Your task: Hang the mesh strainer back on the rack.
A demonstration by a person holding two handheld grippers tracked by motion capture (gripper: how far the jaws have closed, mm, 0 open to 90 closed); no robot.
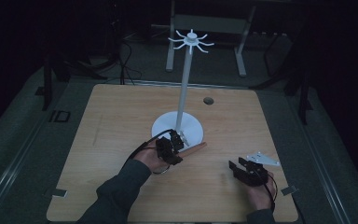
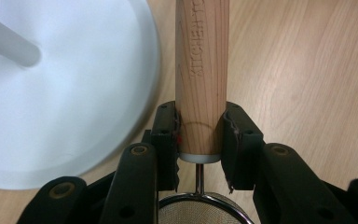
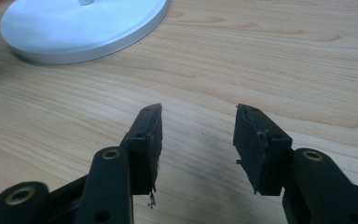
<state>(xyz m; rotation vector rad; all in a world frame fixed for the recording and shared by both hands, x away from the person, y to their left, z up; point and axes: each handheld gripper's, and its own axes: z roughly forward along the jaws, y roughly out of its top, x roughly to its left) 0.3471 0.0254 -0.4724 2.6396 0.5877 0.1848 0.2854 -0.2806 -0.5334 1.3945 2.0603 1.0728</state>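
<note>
My left gripper [image 2: 199, 122] is shut on the wooden handle [image 2: 202, 70] of a small metal strainer, whose mesh bowl [image 2: 200, 212] sits back between the jaw arms. In the high view the left gripper [image 1: 173, 145] is just in front of the white stand's round base [image 1: 164, 127], and the wooden handle [image 1: 195, 149] sticks out to the right. The stand's thin pole [image 1: 184, 88] rises to a ring of hooks [image 1: 191, 40]. My right gripper [image 3: 198, 122] is open over bare wood with nothing between its jaws; the high view has the right gripper [image 1: 235, 166] at the table's front right.
The white base [image 3: 84, 28] lies far left in the right gripper view. A round dark grommet [image 1: 208, 100] is set into the wooden table [image 1: 121, 116] behind the stand. Beyond the table stand a metal frame's legs [image 1: 240, 51] and cables on the floor.
</note>
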